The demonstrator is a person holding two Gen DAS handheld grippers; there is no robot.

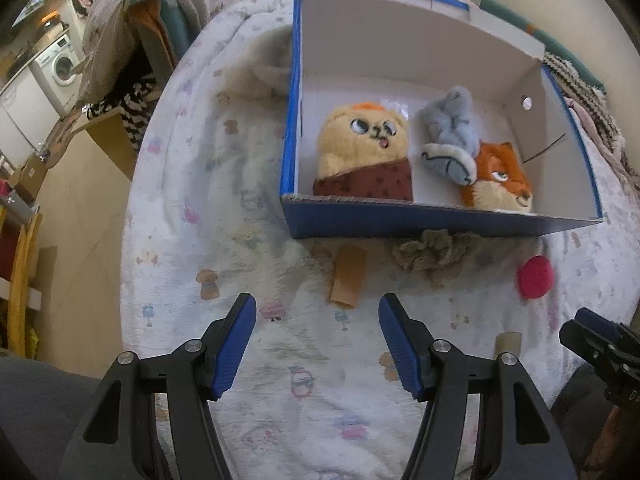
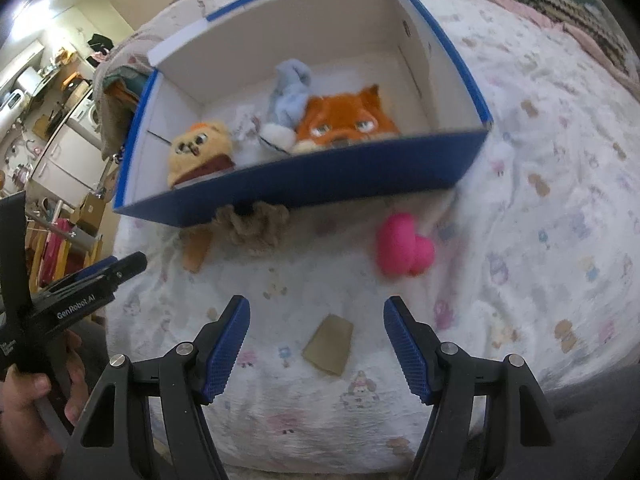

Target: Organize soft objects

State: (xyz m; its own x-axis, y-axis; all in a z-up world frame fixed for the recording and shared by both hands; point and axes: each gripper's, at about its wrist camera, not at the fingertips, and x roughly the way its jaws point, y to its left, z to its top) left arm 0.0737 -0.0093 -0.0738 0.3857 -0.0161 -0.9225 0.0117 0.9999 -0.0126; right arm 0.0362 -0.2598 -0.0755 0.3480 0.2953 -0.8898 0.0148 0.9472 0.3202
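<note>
A blue box with a white inside stands on the bed. In it lie a yellow plush, a grey-blue plush and an orange fox plush. In front of the box lie a brown scrunchie, an orange-brown pad, a pink plush and a tan pad. My left gripper is open and empty near the orange-brown pad. My right gripper is open and empty above the tan pad.
The bed cover is white with small prints. Its left edge drops to a wooden floor. Clothes and a chair stand at the far left. Folded blankets lie behind the box.
</note>
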